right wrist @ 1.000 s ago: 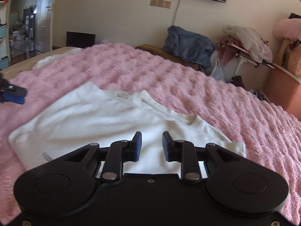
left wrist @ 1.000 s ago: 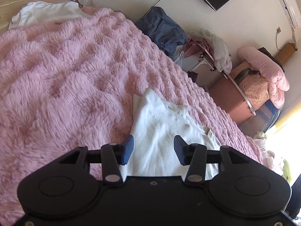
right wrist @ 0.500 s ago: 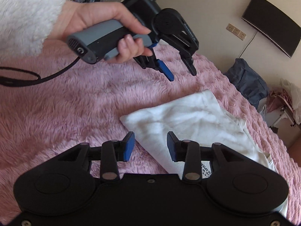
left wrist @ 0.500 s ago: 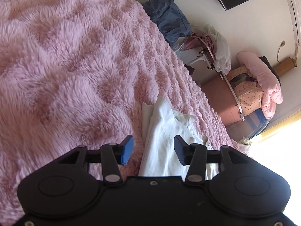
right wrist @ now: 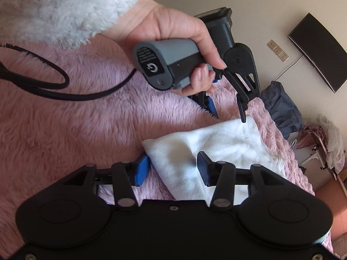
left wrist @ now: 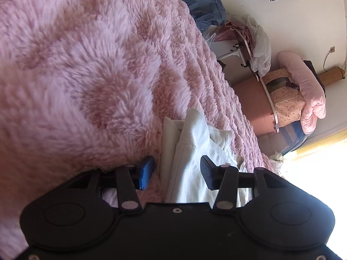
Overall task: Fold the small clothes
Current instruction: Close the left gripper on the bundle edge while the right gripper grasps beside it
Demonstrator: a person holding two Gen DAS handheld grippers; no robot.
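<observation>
Pink fluffy blanket (left wrist: 91,69) is covering the bed, and one white folded garment (right wrist: 216,143) is lying on it. Two tools are hovering at its edge. A hand (right wrist: 173,28) in a white fuzzy sleeve (right wrist: 65,6) is holding the left tool (right wrist: 229,113), whose jaws are standing apart with one fingertip (right wrist: 244,117) touching the garment's far corner. The right tool (right wrist: 172,169) is opening its jaws, with the garment's near corner lying between them, not pinched. No containers are showing on the bed
</observation>
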